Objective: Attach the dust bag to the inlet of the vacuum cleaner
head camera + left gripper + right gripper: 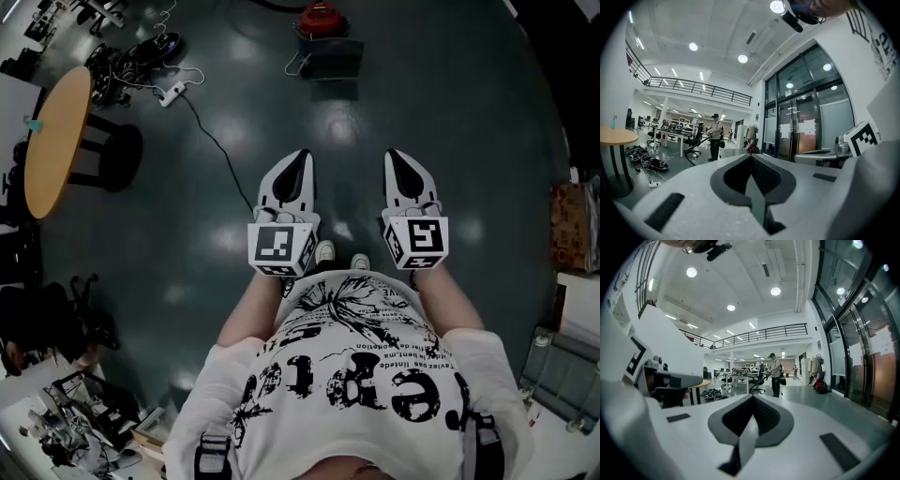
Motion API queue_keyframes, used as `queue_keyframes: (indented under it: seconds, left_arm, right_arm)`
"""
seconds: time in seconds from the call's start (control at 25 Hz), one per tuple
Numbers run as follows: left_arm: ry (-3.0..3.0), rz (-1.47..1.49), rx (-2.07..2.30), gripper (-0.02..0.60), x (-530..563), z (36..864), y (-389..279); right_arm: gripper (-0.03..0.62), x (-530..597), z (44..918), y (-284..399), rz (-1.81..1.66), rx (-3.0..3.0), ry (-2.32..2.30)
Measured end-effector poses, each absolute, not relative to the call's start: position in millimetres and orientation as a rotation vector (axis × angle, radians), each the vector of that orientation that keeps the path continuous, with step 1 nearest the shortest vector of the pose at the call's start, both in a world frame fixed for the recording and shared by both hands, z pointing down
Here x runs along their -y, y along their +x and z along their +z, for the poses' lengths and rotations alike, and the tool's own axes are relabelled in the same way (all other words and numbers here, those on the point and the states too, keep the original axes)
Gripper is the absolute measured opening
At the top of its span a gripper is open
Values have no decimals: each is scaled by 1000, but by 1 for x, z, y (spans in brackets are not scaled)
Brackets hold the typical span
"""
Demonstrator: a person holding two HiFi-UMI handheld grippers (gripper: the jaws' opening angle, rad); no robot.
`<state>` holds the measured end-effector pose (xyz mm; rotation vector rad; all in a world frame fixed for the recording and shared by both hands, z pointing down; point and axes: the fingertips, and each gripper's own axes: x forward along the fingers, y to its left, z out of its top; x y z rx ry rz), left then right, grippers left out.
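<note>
Pressed together on nothing: white left gripper [298,157] and white right gripper [401,157]. Far ahead of the jaws, on the dark floor [450,112], a small red vacuum cleaner [321,17] with what looks like a dark flat dust bag [330,58] just before it. Probably light and limp; best pinched at its stiffer rim.

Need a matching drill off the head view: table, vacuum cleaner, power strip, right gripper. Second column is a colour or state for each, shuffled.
Column one
1. table
2. vacuum cleaner
3. power strip
4. right gripper

Column two
A. white, lying on the floor
B. jaws shut, nothing between them
C. red
D. round, wood-coloured top

Pairs: 1-D, 2-C, 3-A, 4-B
</note>
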<state>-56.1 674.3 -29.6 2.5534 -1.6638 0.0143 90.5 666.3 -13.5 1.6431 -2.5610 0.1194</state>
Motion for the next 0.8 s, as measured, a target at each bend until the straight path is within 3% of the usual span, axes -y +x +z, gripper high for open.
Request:
queue_keyframes:
  seconds: [0.8]
  left_arm:
    - [2570, 20, 1651, 3, -677, -29, -26]
  right_arm:
    - [2, -665, -14, 111, 115, 2595, 1612]
